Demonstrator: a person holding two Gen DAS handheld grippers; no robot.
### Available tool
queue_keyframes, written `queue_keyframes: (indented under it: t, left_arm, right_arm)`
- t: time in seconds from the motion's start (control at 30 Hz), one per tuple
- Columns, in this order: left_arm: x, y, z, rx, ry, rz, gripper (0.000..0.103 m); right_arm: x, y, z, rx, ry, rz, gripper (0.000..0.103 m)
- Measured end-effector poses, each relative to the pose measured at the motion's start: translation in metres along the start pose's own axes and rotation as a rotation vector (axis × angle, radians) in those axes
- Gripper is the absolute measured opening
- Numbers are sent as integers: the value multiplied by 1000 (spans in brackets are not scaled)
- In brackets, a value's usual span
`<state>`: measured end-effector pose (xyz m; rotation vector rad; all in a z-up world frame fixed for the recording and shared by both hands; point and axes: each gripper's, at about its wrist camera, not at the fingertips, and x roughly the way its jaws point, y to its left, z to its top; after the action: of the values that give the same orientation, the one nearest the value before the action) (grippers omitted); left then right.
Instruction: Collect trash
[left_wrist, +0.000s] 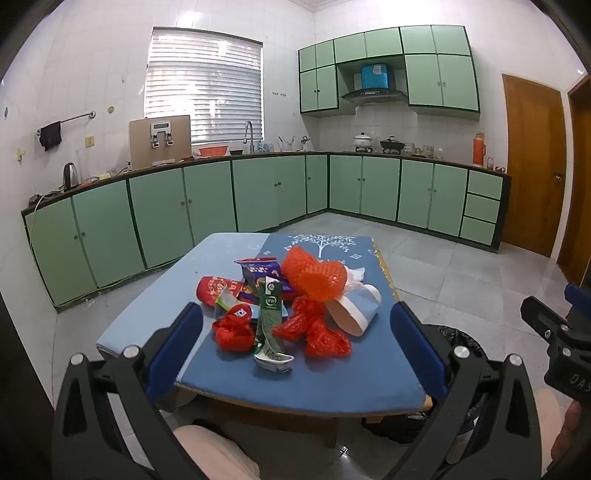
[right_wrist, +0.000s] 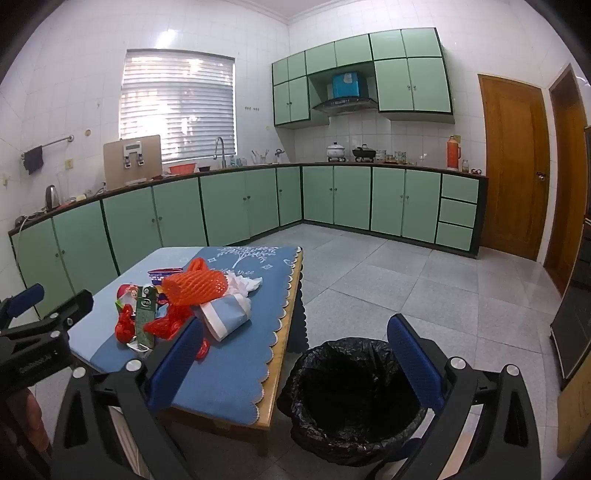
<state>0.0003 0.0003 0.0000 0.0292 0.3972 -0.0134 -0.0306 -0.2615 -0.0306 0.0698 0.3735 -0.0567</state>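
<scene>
The left hand-held gripper (left_wrist: 295, 345) is spread wide with nothing between its blue fingers (left_wrist: 173, 354), poised above the near edge of the tabletop (left_wrist: 332, 376). Straight ahead of it, between the two fingers, lies the heap of trash. Nearest is a flattened green carton (left_wrist: 271, 325), its crumpled end toward the gripper. On either side of the carton sit pieces of red foam netting (left_wrist: 233, 328), one to the left and a larger tangle to the right. Just beyond and to the right lies a tipped blue-and-white paper cup (left_wrist: 354, 308), its mouth facing the gripper. Behind these rest a red wrapper (left_wrist: 214, 290), a purple snack packet (left_wrist: 260, 275) and a large orange foam net (left_wrist: 314, 275), with a crumpled white tissue (left_wrist: 354, 277) touching the net's far right side.

The right hand-held gripper (right_wrist: 295, 354) is likewise released and empty, held off the tabletop's right side. Directly below and ahead of it, between its fingers, stands a trash bin (right_wrist: 354, 402) lined with a black bag, on the floor just beside the tabletop's scalloped cloth edge (right_wrist: 275, 347). Green kitchen cabinets (right_wrist: 240, 206) line the far walls.
</scene>
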Motion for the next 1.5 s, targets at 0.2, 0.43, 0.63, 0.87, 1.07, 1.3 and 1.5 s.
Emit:
queue_keyframes:
  t: [0.2,0.43,0.63,0.87,1.07,1.3,1.5]
  left_arm:
    - [0,-1,0,12,-8,9,98]
    - [-1,-7,-1,13,-11,10,98]
    - [-1,-5,-1,10,-11,8,98]
    - [-1,-6,-1,7,-11,6,98]
    - [-2,-4,-1,4,-13,9,98]
    - [-1,0,-1,3,-11,6,98]
    - [-1,-1,-1,2,-11,7,98]
  right_arm:
    - [0,0,0,3,0,1,97]
    - [1,3,0,-1,2,1,97]
    - [0,-1,0,7,-3,4,97]
    - [0,-1,0,9,-4,4,97]
    - [-1,-1,0,10,-4,5,97]
    - [0,-1,1,7,-6,7,97]
    - [0,1,2,6,-7,7,97]
